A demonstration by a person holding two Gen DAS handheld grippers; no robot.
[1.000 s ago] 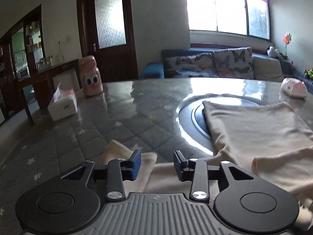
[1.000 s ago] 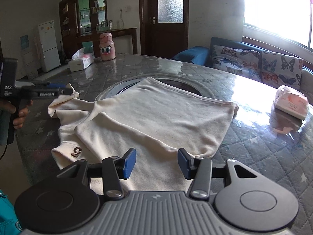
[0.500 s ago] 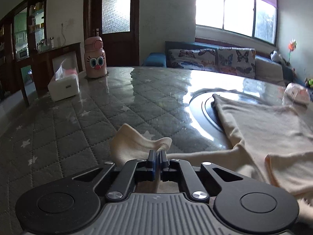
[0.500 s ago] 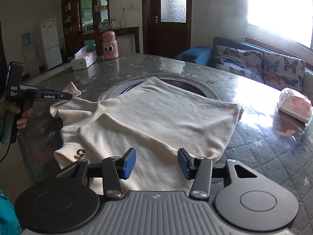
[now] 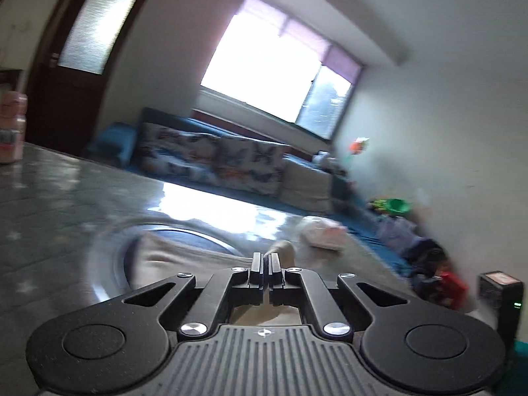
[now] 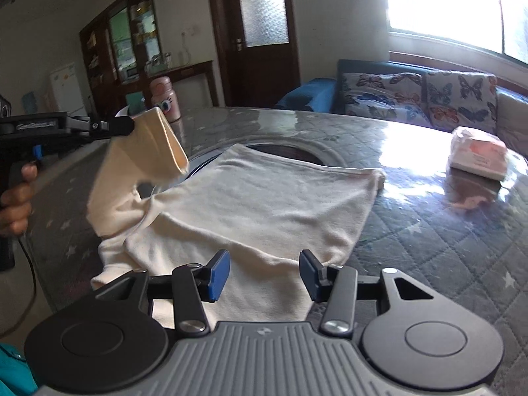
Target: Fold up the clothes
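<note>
Cream shirt [image 6: 264,204] half-folded on table [image 6: 429,241]: left gripper [image 6: 127,125] clamps raised sleeve [image 6: 148,151], right gripper [image 6: 264,272] open, empty.

A grey quilted table [image 6: 429,237] bears a cream garment [image 6: 264,198] and tissue pack [image 6: 478,153].

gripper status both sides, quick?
Left gripper: shut on the sleeve of the cream cotton shirt, lifted off the table.
Right gripper: open, holding nothing, hovering over the shirt's near edge.
</note>
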